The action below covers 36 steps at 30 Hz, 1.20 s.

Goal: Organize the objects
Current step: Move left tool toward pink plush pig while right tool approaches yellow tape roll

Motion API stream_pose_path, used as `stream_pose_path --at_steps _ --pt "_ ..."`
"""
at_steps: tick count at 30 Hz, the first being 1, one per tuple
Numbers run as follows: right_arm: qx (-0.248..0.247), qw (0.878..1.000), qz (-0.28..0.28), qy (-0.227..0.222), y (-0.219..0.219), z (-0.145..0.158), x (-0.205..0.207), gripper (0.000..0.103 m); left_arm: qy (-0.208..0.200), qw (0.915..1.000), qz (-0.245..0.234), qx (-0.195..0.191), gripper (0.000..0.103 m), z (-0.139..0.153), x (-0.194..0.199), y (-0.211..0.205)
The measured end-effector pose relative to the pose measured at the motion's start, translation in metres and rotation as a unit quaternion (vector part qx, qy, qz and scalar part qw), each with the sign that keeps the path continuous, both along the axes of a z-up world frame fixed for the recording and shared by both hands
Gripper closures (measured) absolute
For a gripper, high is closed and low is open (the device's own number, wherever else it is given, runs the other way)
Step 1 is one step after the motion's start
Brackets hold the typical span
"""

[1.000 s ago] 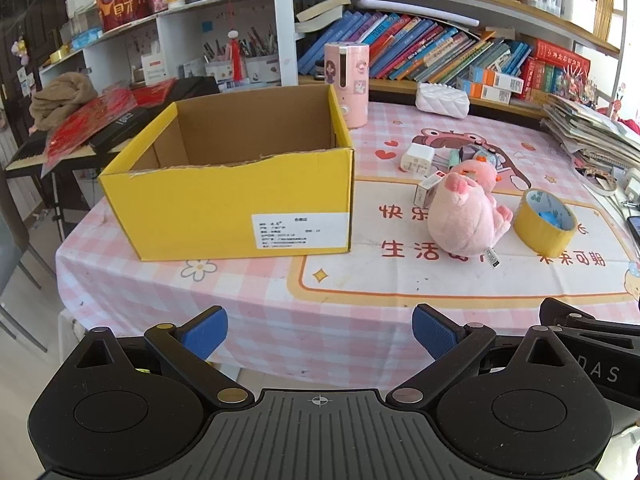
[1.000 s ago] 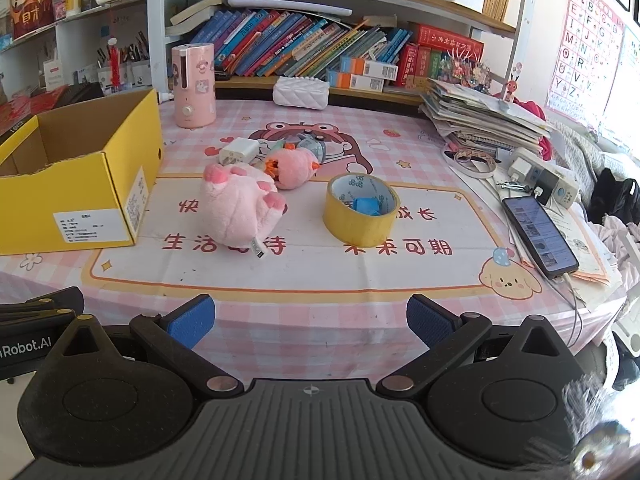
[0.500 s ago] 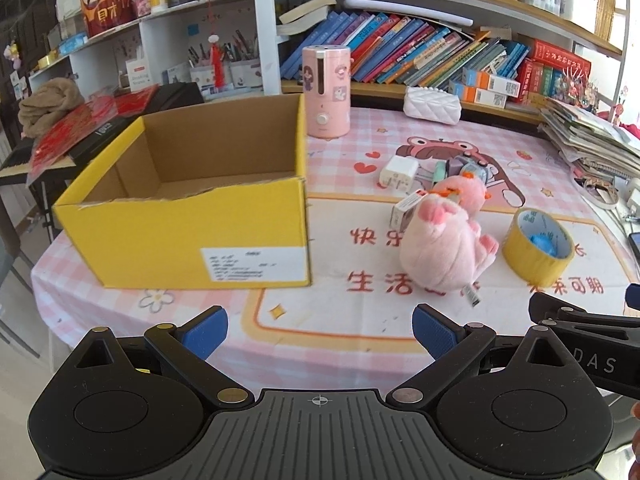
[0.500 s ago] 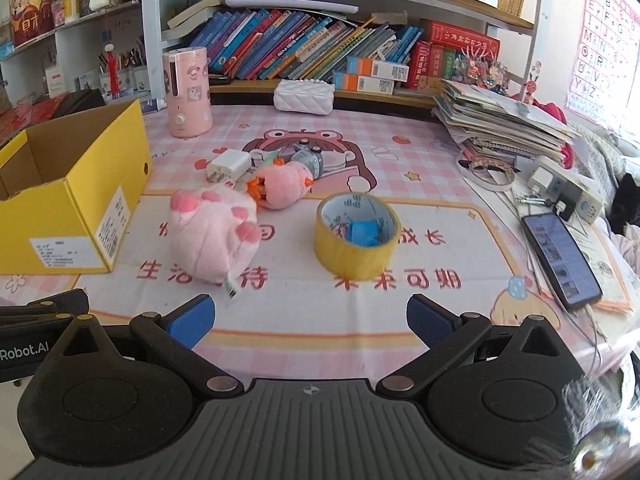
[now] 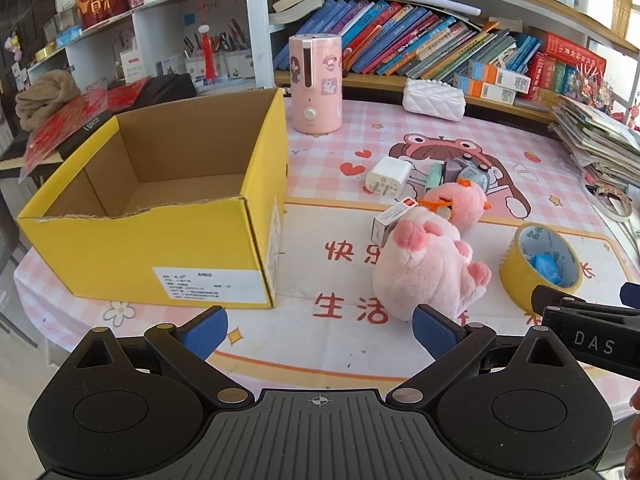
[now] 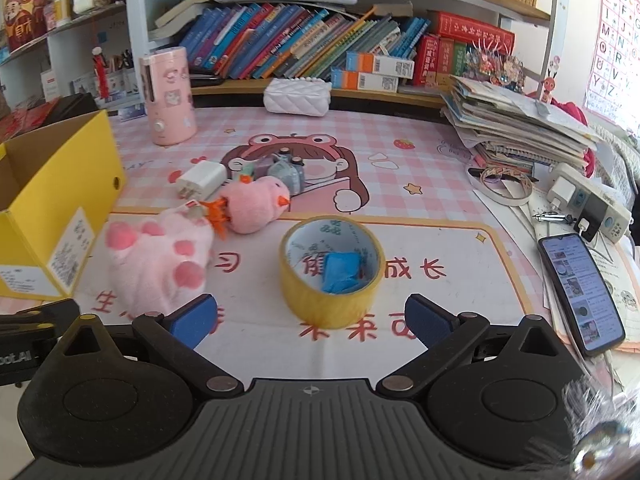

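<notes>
Both tools, the left tool (image 5: 320,326) and the right tool (image 6: 308,316), hold their blue pads wide apart, gripping nothing. Just above the right tool at frame centre sits the yellow tape roll (image 6: 331,272), the pink plush (image 6: 158,262) lying at its left on the worktop (image 6: 420,152). The yellow box (image 5: 160,216) stands open at the left of the left view

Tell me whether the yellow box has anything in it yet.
Apparently empty. The left wrist view looks into the open yellow box and shows only bare brown cardboard; the near wall hides the front strip of the floor, so that part cannot be told.
</notes>
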State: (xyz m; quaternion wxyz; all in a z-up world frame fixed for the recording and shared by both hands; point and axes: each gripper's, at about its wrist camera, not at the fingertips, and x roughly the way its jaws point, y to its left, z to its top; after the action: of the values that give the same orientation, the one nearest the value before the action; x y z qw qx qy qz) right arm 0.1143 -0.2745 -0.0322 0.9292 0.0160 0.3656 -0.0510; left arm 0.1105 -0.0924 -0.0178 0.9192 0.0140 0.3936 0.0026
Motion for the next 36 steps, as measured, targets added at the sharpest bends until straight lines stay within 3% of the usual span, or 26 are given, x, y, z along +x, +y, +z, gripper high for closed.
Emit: stream_pose_path --at_steps 22,36 --pt "0.008 1.000 0.018 0.024 -0.024 -0.021 0.038 0.002 0.002 0.9997 -0.012 -0.021 0.003 -0.005 0.021 -0.019" --pt "-0.011 0.998 0.029 0.053 -0.030 -0.046 0.085 0.004 0.002 0.9996 -0.014 -0.025 0.003 -0.008 0.038 -0.022"
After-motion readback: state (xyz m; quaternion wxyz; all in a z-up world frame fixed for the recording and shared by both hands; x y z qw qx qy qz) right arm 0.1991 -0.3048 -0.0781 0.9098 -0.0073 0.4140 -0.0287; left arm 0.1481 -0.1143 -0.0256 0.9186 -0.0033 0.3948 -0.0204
